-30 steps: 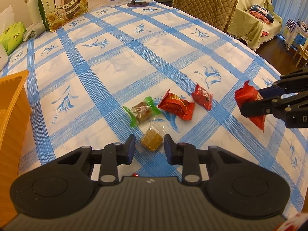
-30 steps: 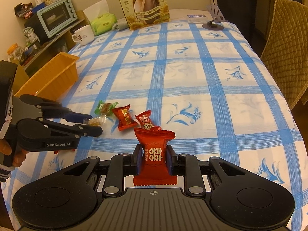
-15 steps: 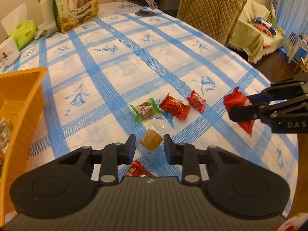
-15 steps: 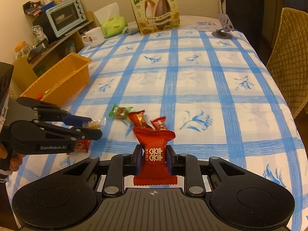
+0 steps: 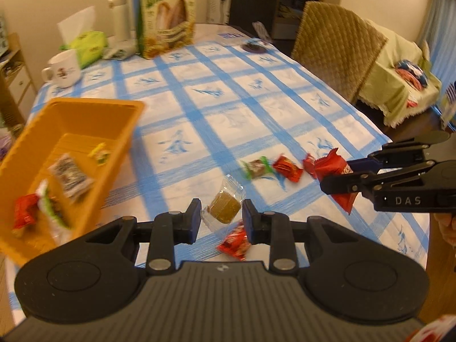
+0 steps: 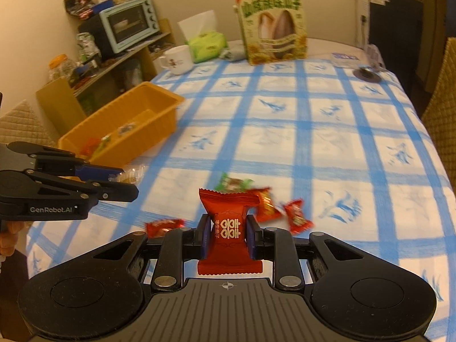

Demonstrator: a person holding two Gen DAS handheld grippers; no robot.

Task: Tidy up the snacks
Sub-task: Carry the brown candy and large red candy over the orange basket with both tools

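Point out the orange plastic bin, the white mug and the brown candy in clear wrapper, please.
orange plastic bin point(image 5: 85, 114): left wrist view, on its far inner wall.
white mug point(image 6: 179, 60): right wrist view, on its side.
brown candy in clear wrapper point(image 5: 224, 207): left wrist view, on the brown block.

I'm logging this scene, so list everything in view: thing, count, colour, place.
Orange bin: 1, orange, table's left side, wrapped snacks inside.
Clear-wrapped brown candy: 1, brown, in left gripper.
Red snack packet: 1, red, in right gripper.
Green-wrapped candy: 1, green, mid table.
Small red candies: 3, red; two by the green one, one near the left gripper.
Seed box: 1, green-yellow, far table end.
Mug: 1, white, far left.
Tissue pack: 1, green, beside mug.
Toaster oven: 1, pale blue, shelf.
Tablecloth: 1, blue-white check.
Left gripper: shut on candy.
Right gripper: shut on packet.
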